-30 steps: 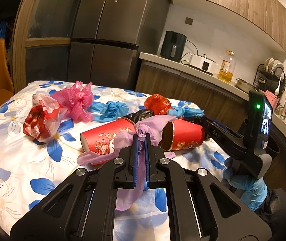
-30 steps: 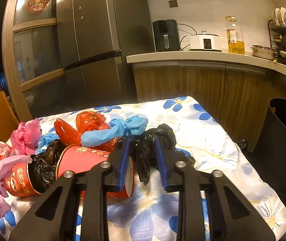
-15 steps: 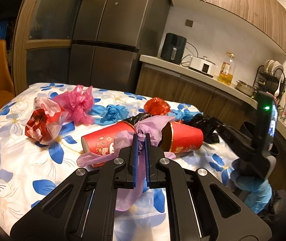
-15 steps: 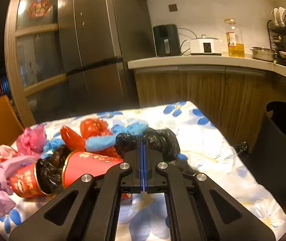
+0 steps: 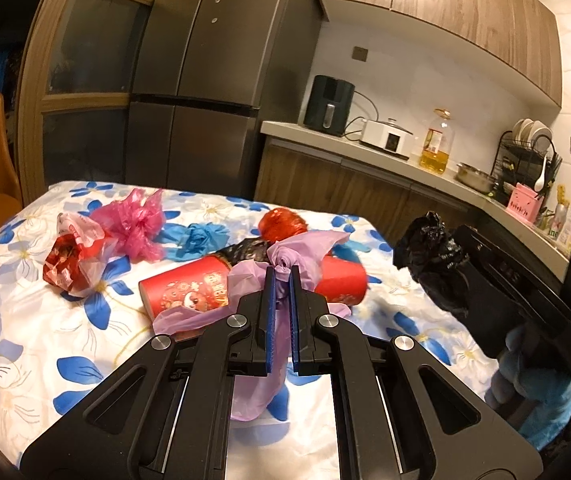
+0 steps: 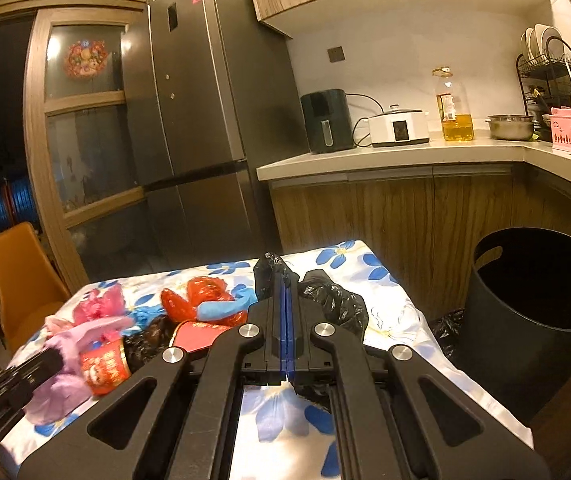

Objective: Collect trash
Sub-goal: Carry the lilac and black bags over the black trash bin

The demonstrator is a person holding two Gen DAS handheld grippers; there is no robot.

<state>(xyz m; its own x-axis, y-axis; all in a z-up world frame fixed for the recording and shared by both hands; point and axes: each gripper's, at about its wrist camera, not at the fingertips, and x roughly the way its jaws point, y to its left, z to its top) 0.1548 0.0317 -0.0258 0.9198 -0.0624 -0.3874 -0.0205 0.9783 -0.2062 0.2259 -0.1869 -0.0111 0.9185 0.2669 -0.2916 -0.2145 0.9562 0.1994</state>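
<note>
My left gripper (image 5: pixel 281 276) is shut on a lilac plastic bag (image 5: pixel 297 248) and holds it above the flowered table (image 5: pixel 17 320). My right gripper (image 6: pixel 284 280) is shut on a black plastic bag (image 6: pixel 333 300), lifted off the table; the bag also shows in the left wrist view (image 5: pixel 433 256). Two red paper cups (image 5: pixel 185 290) lie on their sides under the lilac bag. Pink (image 5: pixel 137 224), blue (image 5: pixel 201 236) and red (image 5: pixel 283 222) crumpled bags and a red-and-clear wrapper (image 5: pixel 71 256) lie further back. A black trash bin (image 6: pixel 533 292) stands right of the table.
A wooden counter (image 6: pixel 405 156) with an air fryer (image 6: pixel 325 120), cooker and oil bottle runs behind the table. A tall grey fridge (image 6: pixel 205 120) stands at the back. An orange chair (image 6: pixel 21 276) is at the table's left. Another black bag (image 6: pixel 449 328) lies by the bin.
My right gripper has shut on the black bag and lifted it off the table toward the right. My left gripper has risen slightly with the lilac bag.
</note>
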